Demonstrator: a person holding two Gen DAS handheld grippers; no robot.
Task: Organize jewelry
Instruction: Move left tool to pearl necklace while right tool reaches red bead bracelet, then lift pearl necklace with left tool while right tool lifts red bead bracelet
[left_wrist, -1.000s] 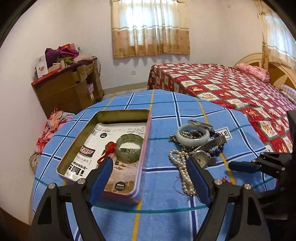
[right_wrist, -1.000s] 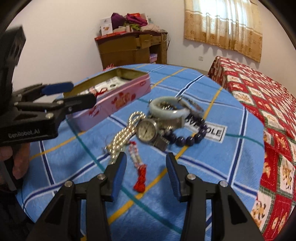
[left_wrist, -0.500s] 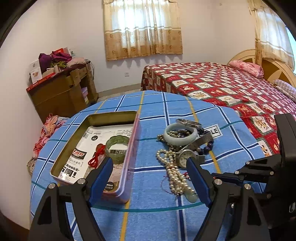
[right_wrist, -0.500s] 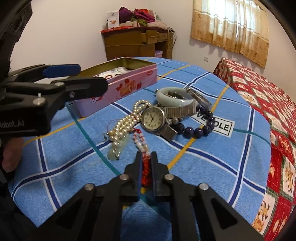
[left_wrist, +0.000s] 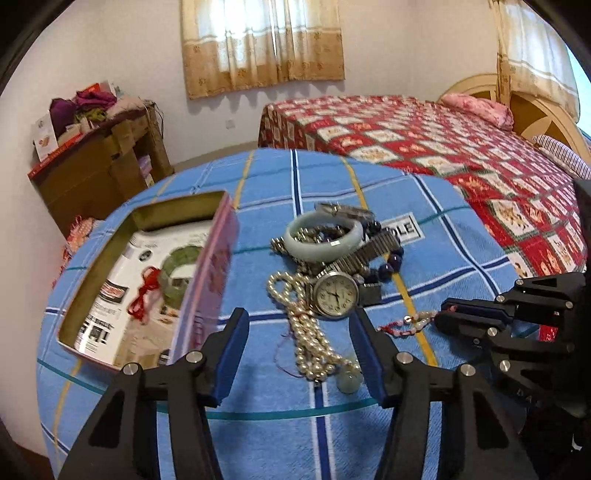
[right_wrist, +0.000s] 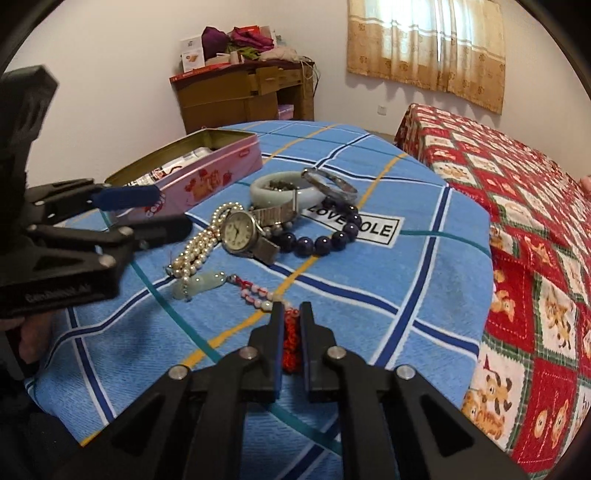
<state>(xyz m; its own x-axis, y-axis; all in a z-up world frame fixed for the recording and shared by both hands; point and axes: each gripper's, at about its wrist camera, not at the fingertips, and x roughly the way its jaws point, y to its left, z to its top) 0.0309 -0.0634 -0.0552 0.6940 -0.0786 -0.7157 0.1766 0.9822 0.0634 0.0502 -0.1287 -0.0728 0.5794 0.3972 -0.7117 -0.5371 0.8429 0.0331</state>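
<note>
A pile of jewelry lies on the blue checked tablecloth (right_wrist: 388, 295): a pearl necklace (left_wrist: 310, 343) with a jade pendant (right_wrist: 199, 286), a wristwatch (left_wrist: 336, 293), a pale jade bangle (left_wrist: 323, 236) and a dark bead bracelet (right_wrist: 321, 240). My left gripper (left_wrist: 299, 350) straddles the pearl necklace. Its jaws are closing, and the pads stand clear of the pearls. My right gripper (right_wrist: 291, 317) is shut on the red tassel (right_wrist: 291, 339) of a pink bead strand (right_wrist: 255, 295). The open pink tin (left_wrist: 207, 280) at the left holds a green bangle (left_wrist: 177, 266) with a red cord.
A bed with a red patchwork cover (left_wrist: 424, 140) stands close on the right of the round table. A wooden cabinet (left_wrist: 99, 166) piled with clothes is at the back left wall. Curtained windows (left_wrist: 262, 40) are behind. The tablecloth drops off at the near edge.
My right gripper closed on the red tassel and drew the bead strand slightly away from the pile. My left gripper moved right and down over the pearl necklace, and its jaws narrowed.
</note>
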